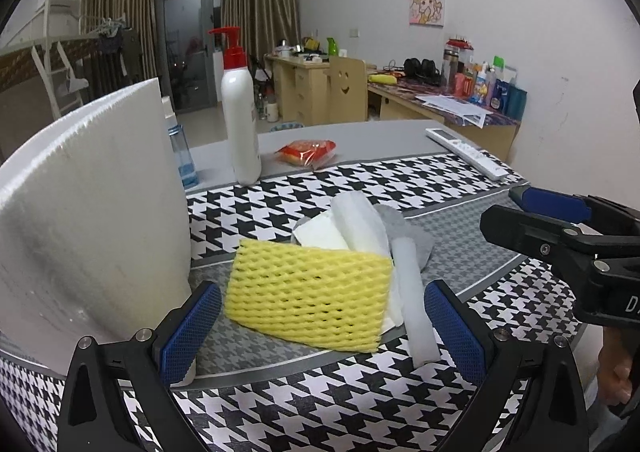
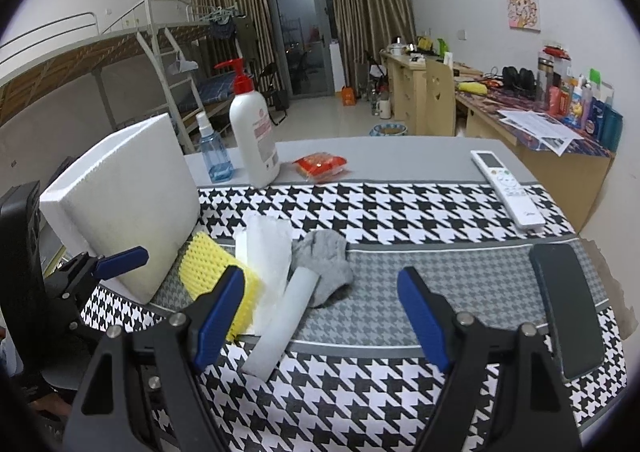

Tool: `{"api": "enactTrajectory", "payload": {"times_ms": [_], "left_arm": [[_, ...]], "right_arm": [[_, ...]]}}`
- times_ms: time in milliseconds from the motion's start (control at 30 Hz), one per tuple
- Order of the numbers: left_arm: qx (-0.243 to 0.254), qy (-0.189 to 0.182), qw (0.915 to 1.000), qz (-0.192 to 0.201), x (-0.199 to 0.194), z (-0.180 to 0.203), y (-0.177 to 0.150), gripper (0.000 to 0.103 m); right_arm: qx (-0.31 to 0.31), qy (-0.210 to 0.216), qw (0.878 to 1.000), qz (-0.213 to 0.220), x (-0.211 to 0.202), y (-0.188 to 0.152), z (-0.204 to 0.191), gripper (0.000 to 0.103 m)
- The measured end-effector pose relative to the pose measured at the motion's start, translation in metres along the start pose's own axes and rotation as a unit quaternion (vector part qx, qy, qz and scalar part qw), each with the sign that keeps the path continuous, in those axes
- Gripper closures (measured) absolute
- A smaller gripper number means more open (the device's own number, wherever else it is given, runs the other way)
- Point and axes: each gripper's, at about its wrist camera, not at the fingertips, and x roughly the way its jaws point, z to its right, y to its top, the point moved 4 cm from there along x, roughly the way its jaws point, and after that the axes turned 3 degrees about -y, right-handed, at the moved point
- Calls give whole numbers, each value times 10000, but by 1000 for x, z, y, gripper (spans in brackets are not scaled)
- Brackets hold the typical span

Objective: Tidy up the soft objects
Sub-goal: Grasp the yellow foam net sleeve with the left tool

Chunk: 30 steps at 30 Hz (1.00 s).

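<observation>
Your left gripper (image 1: pixel 322 326) points forward and downward with its blue-padded jaws spread wide, nothing pressed between the pads. Your right gripper (image 2: pixel 322 316) is tilted down much the same, jaws also wide apart and empty (each tool shows side-on at the edge of the other's view). Part of your right hand (image 1: pixel 618 376) shows behind its handle.

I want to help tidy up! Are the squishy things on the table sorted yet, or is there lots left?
Nothing looks sorted yet. The yellow foam net, white foam pieces, foam tube and grey sock lie in one heap beside the white foam block. Both the left gripper and right gripper are open and empty, the left nearest the yellow net. So all the sorting is left.
</observation>
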Motion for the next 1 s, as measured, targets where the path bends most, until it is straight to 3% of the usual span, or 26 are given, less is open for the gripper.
{"api": "enactTrajectory", "payload": {"times_ms": [633,933,1000], "left_arm": [[-127,104,9985,-516,22,-7,-14,11],[-162,-4,9967,-789,32,-8,-20,29],[-204,-49,9962,-841,34,-9,-21,29]], "right_arm": [[-12,61,9995,-296,11,-13,-3,21],[-16,102,9988,-484,23,-18,-5,21],[-11,109,9987,-491,24,-19,-5,21]]}}
